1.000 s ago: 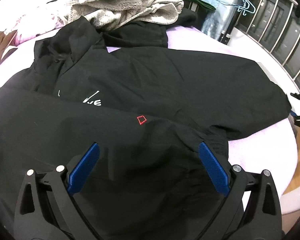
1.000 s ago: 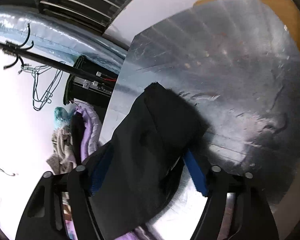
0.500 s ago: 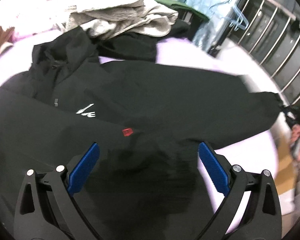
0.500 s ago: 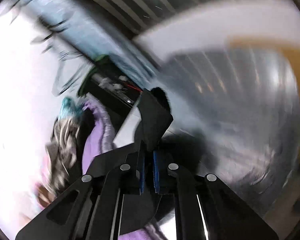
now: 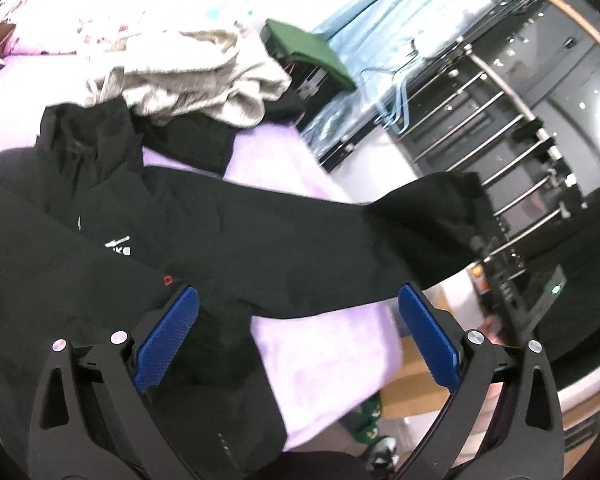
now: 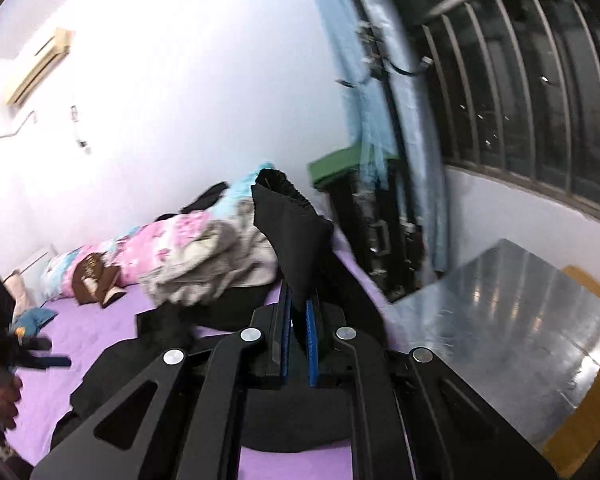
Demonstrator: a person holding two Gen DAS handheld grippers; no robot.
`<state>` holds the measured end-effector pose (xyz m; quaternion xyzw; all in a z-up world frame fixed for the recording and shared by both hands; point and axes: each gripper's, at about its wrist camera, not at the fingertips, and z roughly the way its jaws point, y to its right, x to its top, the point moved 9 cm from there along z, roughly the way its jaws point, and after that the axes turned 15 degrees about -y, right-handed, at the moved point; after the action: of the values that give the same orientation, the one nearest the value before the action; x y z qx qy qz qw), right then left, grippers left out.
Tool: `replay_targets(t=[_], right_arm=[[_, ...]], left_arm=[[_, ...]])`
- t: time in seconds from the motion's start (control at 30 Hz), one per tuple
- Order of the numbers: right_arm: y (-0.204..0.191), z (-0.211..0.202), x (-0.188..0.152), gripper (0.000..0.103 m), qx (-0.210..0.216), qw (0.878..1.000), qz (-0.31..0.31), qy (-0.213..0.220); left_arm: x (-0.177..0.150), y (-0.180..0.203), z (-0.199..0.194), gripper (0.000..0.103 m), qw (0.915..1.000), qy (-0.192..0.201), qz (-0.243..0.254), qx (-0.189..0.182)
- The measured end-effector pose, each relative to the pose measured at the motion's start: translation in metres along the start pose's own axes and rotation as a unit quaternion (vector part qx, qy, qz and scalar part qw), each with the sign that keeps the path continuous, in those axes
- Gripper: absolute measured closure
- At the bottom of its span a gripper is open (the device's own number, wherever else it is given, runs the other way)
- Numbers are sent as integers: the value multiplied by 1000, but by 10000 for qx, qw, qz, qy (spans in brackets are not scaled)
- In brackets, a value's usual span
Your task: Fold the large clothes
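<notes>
Purple bed holds black jacket; right tongs clamp its sleeve, left tongs spread, empty.

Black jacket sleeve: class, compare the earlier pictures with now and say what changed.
The right gripper, open around the black jacket sleeve a second ago, has shut on its cuff and lifted it off the purple bedsheet. The left gripper stayed open above the jacket body; the grey clothes pile is unmoved.

Ahead of the fingers: cream clothes pile on lilac bedsheet, green-topped box beyond, blue curtain & window bars to the right, AC unit upper left.
</notes>
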<state>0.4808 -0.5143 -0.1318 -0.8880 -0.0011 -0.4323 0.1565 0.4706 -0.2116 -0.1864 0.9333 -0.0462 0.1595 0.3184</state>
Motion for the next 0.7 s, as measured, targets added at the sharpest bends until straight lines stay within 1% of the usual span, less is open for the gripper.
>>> replay_targets(t=[0.2,0.33,0.47,0.6,0.7], right_arm=[[-68,-13,-6,96,218,9988,-422,76],[-103,-15,-5,96,324,9975,-632,65],[-135,-15,-7,96,426,9957,-823,17],[-163,-15,-12,96,496,9932,-1052,-30],[-185,-15,-16,96,580,9910,-1206,-54]], left_arm=[[1,23,-45,6,9985,-14,-210,-496],[4,33,-68,6,9968,42,-335,-720],[9,43,-85,7,9938,-24,-475,-1001],[14,51,-98,7,9944,37,-448,-955],[15,54,-105,6,9936,33,-466,-1025]])
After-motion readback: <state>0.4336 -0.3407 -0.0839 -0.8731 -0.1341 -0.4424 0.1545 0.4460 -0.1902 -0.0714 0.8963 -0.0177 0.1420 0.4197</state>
